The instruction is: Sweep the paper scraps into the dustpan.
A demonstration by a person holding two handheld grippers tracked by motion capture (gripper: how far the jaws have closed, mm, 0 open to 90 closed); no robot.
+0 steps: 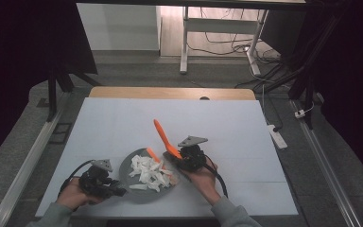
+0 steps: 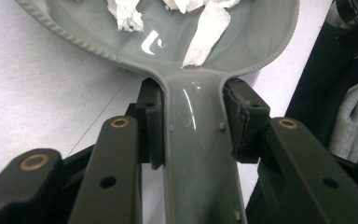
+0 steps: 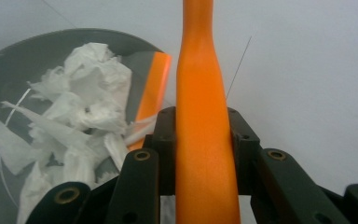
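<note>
Left gripper (image 1: 105,185), low at the left of the grey dustpan (image 1: 137,161), clamped tight on its handle (image 2: 198,140), pan mouth facing right. Shredded white paper (image 1: 150,171) heaped inside the dustpan, spread toward its right lip. Right gripper (image 1: 183,154) just right of the dustpan, closed on an orange brush handle (image 1: 163,135), long axis slanting up and away from the pan. Orange edge (image 3: 153,88) at the dustpan's rim. Bare white table (image 1: 246,137) right of and beyond the dustpan, plenty of sweeping room
</note>
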